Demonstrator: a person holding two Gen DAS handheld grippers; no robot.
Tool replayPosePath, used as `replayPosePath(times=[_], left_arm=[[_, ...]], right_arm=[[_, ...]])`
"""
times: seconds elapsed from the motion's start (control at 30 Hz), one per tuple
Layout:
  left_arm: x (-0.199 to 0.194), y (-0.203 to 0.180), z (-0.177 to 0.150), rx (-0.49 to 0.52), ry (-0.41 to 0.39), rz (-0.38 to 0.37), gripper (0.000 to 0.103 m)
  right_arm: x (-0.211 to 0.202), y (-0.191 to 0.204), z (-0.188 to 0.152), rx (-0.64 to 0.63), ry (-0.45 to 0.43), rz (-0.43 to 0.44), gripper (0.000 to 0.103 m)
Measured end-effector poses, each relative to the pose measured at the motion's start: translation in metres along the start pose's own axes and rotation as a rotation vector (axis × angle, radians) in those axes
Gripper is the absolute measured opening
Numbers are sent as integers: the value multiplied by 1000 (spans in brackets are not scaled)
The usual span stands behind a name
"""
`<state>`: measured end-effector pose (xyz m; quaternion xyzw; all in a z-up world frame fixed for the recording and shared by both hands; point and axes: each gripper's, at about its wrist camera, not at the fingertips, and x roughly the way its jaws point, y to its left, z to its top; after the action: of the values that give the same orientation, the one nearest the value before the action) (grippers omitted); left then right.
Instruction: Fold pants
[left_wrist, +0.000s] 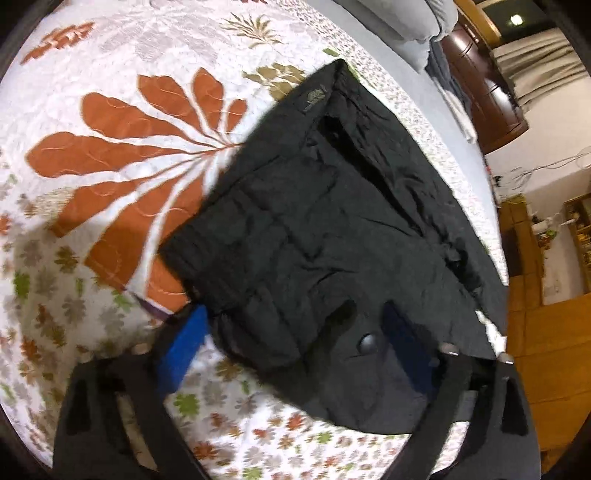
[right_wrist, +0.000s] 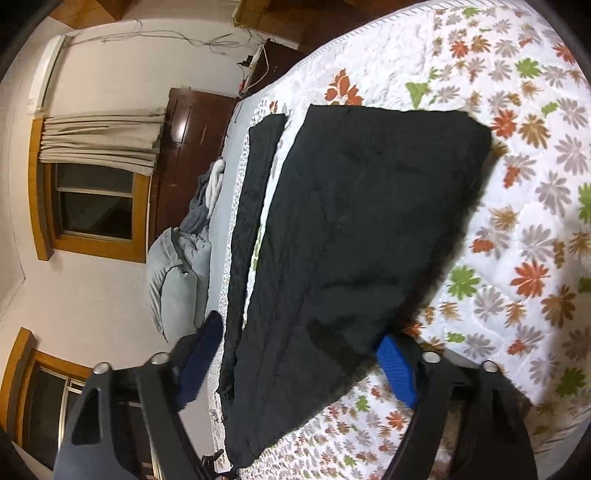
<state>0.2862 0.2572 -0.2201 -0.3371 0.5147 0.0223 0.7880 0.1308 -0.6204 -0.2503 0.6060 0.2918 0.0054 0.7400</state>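
On the bed: black pants (left_wrist: 332, 229) are lying folded on the floral quilt (left_wrist: 110, 147), close to its right-hand edge.
Waist end: the waistband with its button (left_wrist: 367, 343) is sitting right between the blue pads (left_wrist: 184, 350) of the left gripper (left_wrist: 295, 354).
Left jaws: they are standing apart, straddling the fabric; pads are not visibly pressing on it.
Leg end: the right gripper (right_wrist: 295, 369) is reaching over the pants (right_wrist: 351, 240) from the other end, the near corner of the cloth lying between its fingers (right_wrist: 397, 373).
Right jaws: they are standing apart too, cloth between them, no squeeze showing.
Far edge: a narrow dark strip (right_wrist: 255, 221) of fabric is lying beside the main fold.
Beyond the bed: a grey pillow (right_wrist: 173, 280) and a curtained window (right_wrist: 92, 184) are showing.
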Motion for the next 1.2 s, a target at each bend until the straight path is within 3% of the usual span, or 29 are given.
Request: replayPosePath(times=[0.1,0.17,0.23,0.3,0.37,0.57,0.83,1.07,1.17,1.2], left_arm=[[-5,7,0,-17,-13,38,49],[-7,12,2,-44,-5,15,39],[-10,17,3,-72,2,-17,26],[-12,17,4,-79,14,-32,20],[-16,15,5,-81,22,-43,18],[-51,24,10,-101,41,-67,17],[-108,96,-15,-146,39,-40,17],[-109,142,-29,-222,39,-32,19],[-106,135,-30,-169,28,-2,26],[-107,132,-30,-158,27,-10,35]], right_arm=[[0,-4,2,5,-14,-10,63],[2,-4,2,-11,-17,-27,58],[6,-1,2,-36,-15,-65,33],[7,-3,3,-36,-16,-80,13],[4,-2,1,-35,-20,-85,7],[-10,27,-20,-128,-16,-109,5],[-19,38,-73,-190,91,-139,5],[-3,26,-108,-216,166,-191,5],[4,20,-107,-217,190,-226,12],[3,19,-106,-198,203,-219,18]])
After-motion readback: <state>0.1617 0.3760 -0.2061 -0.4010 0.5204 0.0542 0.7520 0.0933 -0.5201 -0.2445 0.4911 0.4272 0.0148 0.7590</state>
